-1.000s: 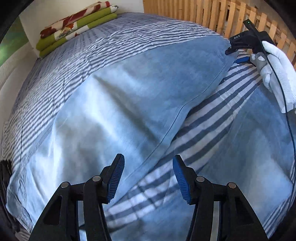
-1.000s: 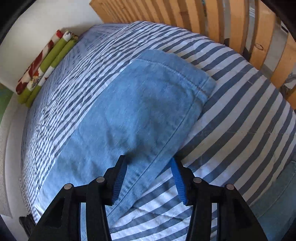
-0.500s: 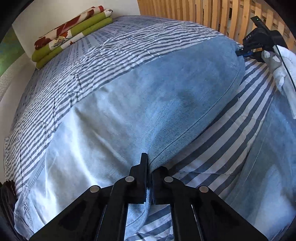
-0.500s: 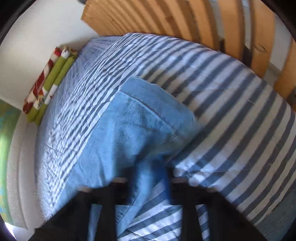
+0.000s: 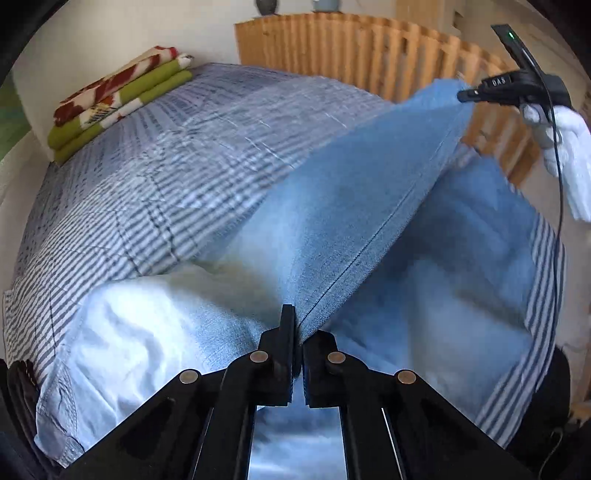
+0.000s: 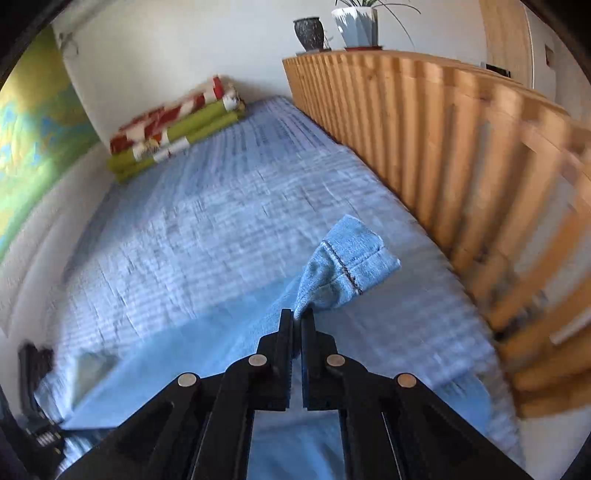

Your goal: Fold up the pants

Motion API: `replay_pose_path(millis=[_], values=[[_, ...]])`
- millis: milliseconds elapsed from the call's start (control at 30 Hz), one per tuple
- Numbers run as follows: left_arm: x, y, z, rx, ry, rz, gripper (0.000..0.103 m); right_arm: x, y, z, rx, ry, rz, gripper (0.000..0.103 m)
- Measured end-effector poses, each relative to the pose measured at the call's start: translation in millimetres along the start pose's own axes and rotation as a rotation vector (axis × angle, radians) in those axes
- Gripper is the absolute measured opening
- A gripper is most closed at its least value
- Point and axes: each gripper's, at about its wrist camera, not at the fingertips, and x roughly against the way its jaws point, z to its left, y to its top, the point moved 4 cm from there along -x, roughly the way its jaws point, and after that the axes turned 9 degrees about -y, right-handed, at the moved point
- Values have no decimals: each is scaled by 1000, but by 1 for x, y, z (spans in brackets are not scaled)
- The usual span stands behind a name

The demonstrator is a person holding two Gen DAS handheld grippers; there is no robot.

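Observation:
Light blue denim pants (image 5: 354, 229) lie on a striped bed. One leg is raised off the sheet and stretched taut between both grippers. My left gripper (image 5: 298, 325) is shut on the seam edge of that leg, near the upper part of the pants. My right gripper (image 6: 297, 317) is shut on the same leg close to its hem (image 6: 354, 258), which flops over past the fingertips. In the left wrist view the right gripper (image 5: 465, 96) shows at the far upper right, held by a white-gloved hand (image 5: 569, 147). The other leg (image 5: 461, 266) lies flat beneath.
The blue-and-white striped bedsheet (image 5: 166, 177) covers the bed. A folded green, red and white blanket (image 6: 173, 129) sits at the far end by the wall. A wooden slatted rail (image 6: 461, 158) runs along the right side, with plant pots (image 6: 354, 22) on top.
Both grippers went from open over the flat pant leg to shut on it. They then rose, lifting the leg off the bed and pulling it taut.

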Motion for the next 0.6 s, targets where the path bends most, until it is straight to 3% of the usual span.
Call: replay_pose_path(millis=[67, 100, 133, 200, 333, 400, 467, 600], values=[[-15, -33, -27, -39, -61, 95, 15, -10, -51, -15, 61, -60, 103, 3], [-22, -43, -32, -46, -86, 139, 26, -17, -71, -19, 102, -72, 147, 5], [-28, -56, -36, -41, -116, 188, 31, -24, -88, -26, 142, -80, 197, 5], [-31, -69, -34, -8, -136, 212, 33, -31, -105, -40, 128, -64, 249, 11], [-4, -67, 4, 96, -118, 151, 35, -30, -71, -41, 125, -53, 156, 18], [13, -60, 38, 157, -65, 100, 39, -41, -44, -29, 157, -68, 131, 35], [35, -57, 81, 230, 13, 43, 49, -55, -16, -23, 163, -64, 110, 36], [56, -69, 185, 443, 133, 6, 51, -99, 16, -11, 201, -137, 95, 47]])
